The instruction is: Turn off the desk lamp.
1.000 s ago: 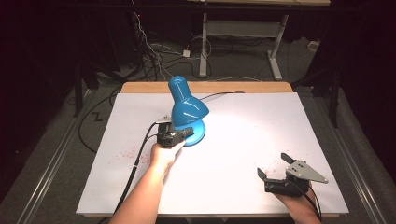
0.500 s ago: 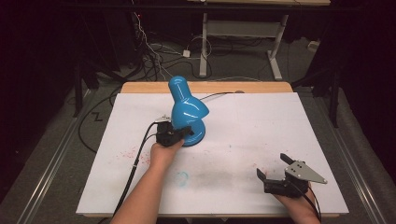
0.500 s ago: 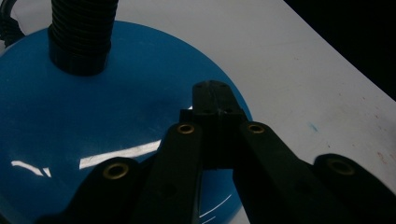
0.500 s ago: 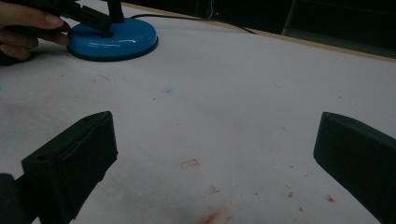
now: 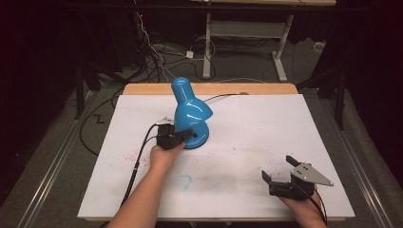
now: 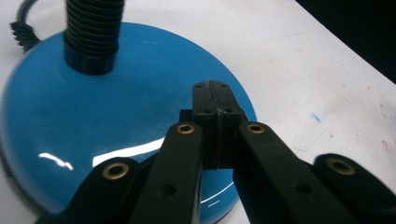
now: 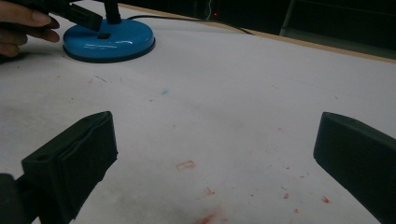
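The left gripper [image 6: 214, 100] is pressed together over the blue lamp [image 5: 190, 116] base, while the right gripper [image 5: 279, 172] is spread wide.

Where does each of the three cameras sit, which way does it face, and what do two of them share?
High view: above the person's side, looking forward and down on the white table; both forearms, the left hand-held gripper and the right hand-held gripper show.
Left gripper view: rides the left hand-held gripper, its shut jaws over the lamp's blue base.
Right gripper view: rides the right hand-held gripper, jaws wide apart, looking low across the table.
Shared: both gripper views show the blue base.
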A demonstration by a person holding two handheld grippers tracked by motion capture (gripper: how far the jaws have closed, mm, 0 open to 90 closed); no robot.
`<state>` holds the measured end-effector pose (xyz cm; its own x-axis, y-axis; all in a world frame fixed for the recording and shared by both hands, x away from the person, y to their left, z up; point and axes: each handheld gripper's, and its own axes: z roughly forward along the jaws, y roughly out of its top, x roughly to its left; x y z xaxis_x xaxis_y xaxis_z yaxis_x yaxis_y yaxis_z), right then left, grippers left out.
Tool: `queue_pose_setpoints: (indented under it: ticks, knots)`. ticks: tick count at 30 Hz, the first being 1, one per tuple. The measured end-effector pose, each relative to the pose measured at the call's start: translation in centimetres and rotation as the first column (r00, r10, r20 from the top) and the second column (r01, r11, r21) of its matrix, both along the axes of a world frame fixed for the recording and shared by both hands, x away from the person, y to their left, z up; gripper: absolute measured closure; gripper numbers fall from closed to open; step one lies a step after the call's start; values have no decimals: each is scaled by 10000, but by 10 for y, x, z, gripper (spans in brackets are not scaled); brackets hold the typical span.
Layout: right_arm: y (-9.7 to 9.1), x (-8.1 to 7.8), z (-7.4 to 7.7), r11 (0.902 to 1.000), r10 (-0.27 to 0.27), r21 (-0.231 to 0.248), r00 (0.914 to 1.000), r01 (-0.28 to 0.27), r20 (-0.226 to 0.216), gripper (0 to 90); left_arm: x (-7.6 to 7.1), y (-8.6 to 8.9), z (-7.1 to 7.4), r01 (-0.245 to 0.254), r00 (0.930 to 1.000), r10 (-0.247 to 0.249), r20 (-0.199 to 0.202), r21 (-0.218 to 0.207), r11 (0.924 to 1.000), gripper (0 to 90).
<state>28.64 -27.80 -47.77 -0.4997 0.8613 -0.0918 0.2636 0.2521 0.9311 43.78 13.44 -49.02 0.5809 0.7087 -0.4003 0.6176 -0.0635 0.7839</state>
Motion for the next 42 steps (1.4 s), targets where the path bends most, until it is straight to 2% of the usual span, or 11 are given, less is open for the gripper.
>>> queue_pose_setpoints:
  ticks: [6, 10, 14, 19, 23, 26, 27, 28, 34, 39, 42]
  knots:
    - [0, 0, 0, 10000, -8, -4, 10000, 8, -9, 1, -8, 8, 3, -55, 9999, 49, 144, 387, 9992, 883]
    - [0, 0, -1, 10000, -6, -18, 10000, 6, -6, 1, -18, 15, 4, 1, 9996, -27, 279, 914, 9958, 883]
    - [0, 0, -1, 10000, -2, 2, 10000, 2, 0, 1, -29, 22, 6, -108, 9986, 48, 529, 1147, 9933, 883]
    - [1, 0, -1, 10000, -27, 73, 10000, 27, -43, 0, -47, 33, 9, -211, 9968, 83, 794, 1608, 9868, 883]
    - [2, -1, -1, 10000, -20, 60, 10000, 20, -55, 1, -64, 39, 9, -219, 9954, 16, 954, 2116, 9771, 883]
    - [1, -1, -1, 10000, -38, 89, 10000, 39, -59, 1, -72, 42, 9, -246, 9949, 29, 1007, 2147, 9764, 883]
    - [1, -1, -1, 9999, -55, 105, 10000, 55, -67, 1, -80, 45, 9, -284, 9945, 49, 1046, 2240, 9742, 883]
    - [1, -1, -1, 9999, -64, 118, 10000, 65, -74, 1, -80, 45, 9, -284, 9945, 49, 1046, 2240, 9742, 883]
    - [-1, -3, 0, 9999, -82, 140, 10000, 82, -35, 1, -109, 59, 6, -287, 9947, 29, 1031, 2498, 9679, 883]
    - [-3, -5, 0, 9997, -120, 189, 9999, 120, -18, 1, -136, 71, 4, -243, 9938, -27, 1111, 2404, 9704, 883]
    - [-3, -5, 0, 9998, -137, 174, 9999, 137, -31, 1, -150, 74, 1, -43, 9934, -230, 1126, 2364, 9717, 883]
